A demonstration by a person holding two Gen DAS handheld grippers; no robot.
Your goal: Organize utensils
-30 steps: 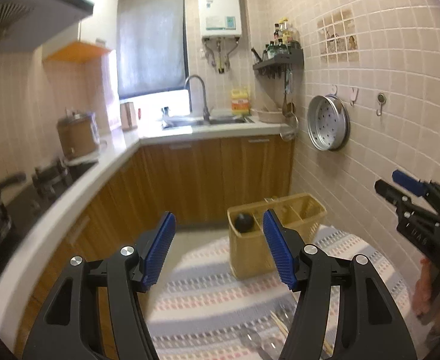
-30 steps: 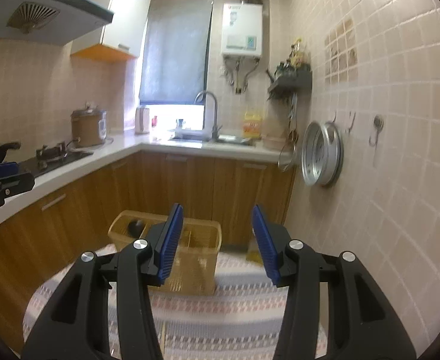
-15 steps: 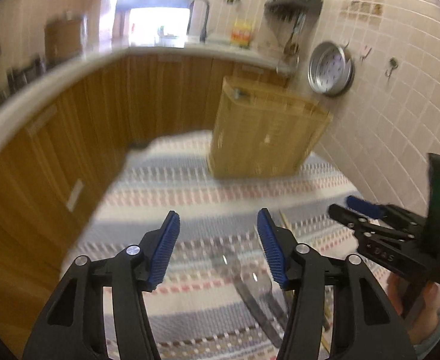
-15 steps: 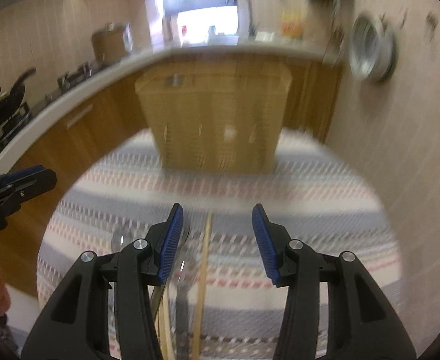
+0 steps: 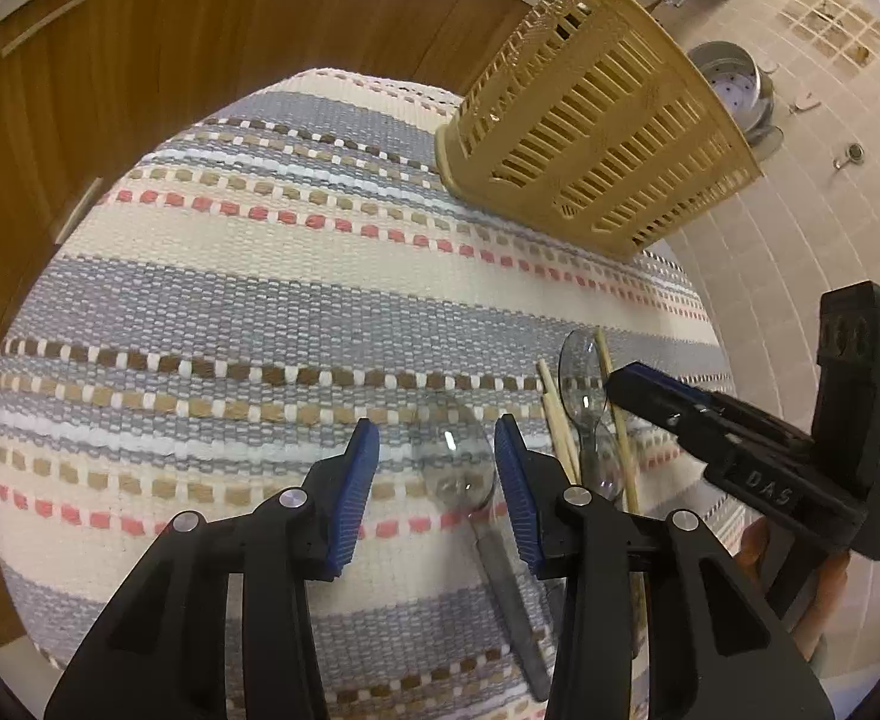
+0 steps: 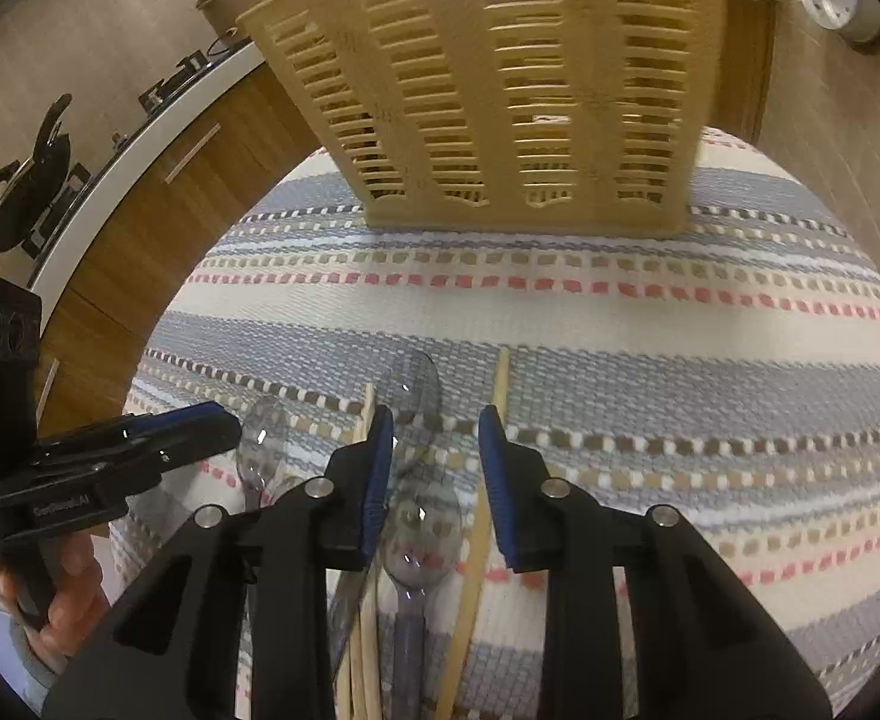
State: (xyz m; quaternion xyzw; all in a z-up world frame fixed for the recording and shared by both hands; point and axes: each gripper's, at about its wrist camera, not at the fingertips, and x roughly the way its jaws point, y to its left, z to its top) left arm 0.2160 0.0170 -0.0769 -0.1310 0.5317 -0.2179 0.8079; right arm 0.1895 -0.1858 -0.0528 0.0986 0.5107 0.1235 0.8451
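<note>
Clear plastic spoons and wooden chopsticks lie together on a striped woven cloth [image 5: 212,312]. My left gripper [image 5: 437,456] is open, low over one clear spoon [image 5: 460,462] whose bowl lies between the fingers. My right gripper [image 6: 437,450] is open over another clear spoon [image 6: 419,531], with a chopstick [image 6: 487,480] by its right finger and more chopsticks [image 6: 359,630] at its left. A third spoon [image 6: 263,438] lies further left. The tan slotted utensil basket [image 6: 499,78] stands at the far side of the cloth; it also shows in the left wrist view [image 5: 595,138].
Wooden cabinets [image 5: 110,60] run along the left under a white counter with a stove and pan [image 6: 26,180]. A tiled wall [image 5: 799,210] with a hanging metal steamer tray [image 5: 733,90] lies to the right.
Both grippers have dropped from high and level to low over the cloth, tilted down at the spoons and chopsticks. Both stay open; the left one narrowed a little.
</note>
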